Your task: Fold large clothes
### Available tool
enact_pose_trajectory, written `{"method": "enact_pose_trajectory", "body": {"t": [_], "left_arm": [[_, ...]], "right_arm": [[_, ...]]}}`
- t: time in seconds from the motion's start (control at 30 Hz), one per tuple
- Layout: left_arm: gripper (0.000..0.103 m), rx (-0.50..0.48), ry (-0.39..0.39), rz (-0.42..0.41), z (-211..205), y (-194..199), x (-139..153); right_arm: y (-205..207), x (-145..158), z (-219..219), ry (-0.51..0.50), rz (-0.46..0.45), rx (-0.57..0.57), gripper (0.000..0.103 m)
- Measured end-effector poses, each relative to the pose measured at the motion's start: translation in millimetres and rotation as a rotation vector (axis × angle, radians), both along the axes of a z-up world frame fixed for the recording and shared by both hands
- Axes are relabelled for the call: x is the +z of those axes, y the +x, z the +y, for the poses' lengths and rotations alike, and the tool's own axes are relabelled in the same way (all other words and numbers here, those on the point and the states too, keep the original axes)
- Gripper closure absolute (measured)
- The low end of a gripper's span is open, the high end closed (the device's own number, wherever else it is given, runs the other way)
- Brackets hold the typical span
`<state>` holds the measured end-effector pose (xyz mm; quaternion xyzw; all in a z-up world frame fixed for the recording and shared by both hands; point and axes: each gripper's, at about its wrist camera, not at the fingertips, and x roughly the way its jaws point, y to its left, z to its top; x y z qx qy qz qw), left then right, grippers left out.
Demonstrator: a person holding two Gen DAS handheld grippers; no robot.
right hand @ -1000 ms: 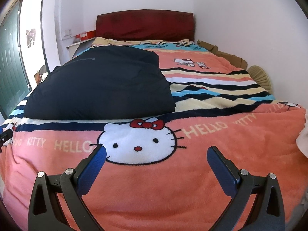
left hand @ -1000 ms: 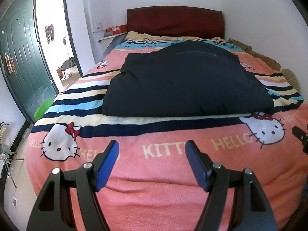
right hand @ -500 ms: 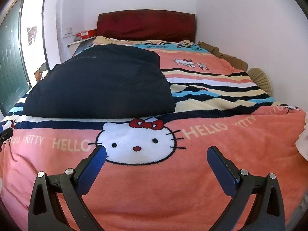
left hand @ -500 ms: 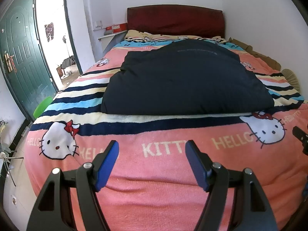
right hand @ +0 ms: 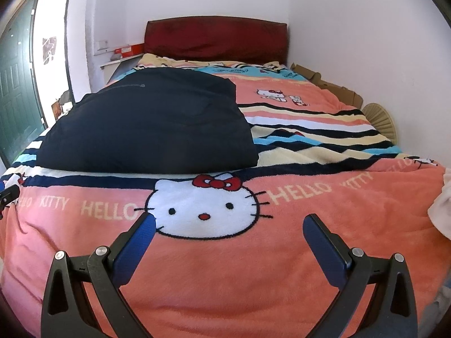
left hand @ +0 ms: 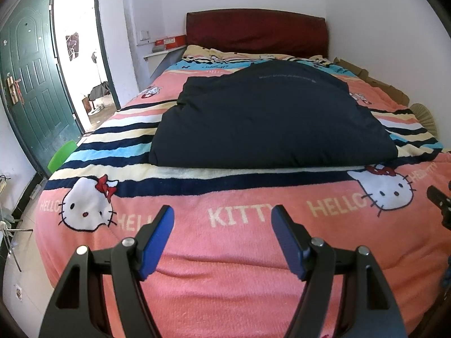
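Note:
A large dark navy garment (left hand: 267, 121) lies folded in a thick pile on the middle of the bed; it also shows in the right wrist view (right hand: 152, 129), left of centre. My left gripper (left hand: 222, 214) is open and empty, held over the pink foot of the blanket, well short of the garment. My right gripper (right hand: 229, 222) is open wide and empty, over the Hello Kitty face, also short of the garment. The tip of the right gripper shows at the right edge of the left wrist view (left hand: 438, 200).
The bed carries a pink striped Hello Kitty blanket (left hand: 225, 253) and a dark red headboard (left hand: 256, 33). A green door (left hand: 31, 90) and an open doorway stand at left. A white wall, cardboard (right hand: 332, 87) and a fan (right hand: 379, 118) line the right side.
Both grippers have drawn back and slightly down from the bed, so the garment sits a little farther off. Both stay open and empty.

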<state>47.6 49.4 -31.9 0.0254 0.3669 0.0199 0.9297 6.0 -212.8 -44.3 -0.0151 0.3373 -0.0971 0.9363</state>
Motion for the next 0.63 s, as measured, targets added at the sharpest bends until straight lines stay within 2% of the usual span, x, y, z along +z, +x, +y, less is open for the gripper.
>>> {"method": "enact_pose_trajectory", "body": {"t": [0.63], "left_arm": [[0.033, -0.006, 0.016, -0.007, -4.9, -8.4, 5.1]], "right_arm": [[-10.9, 8.5, 1.3, 0.001, -0.033, 0.006, 0.001]]}}
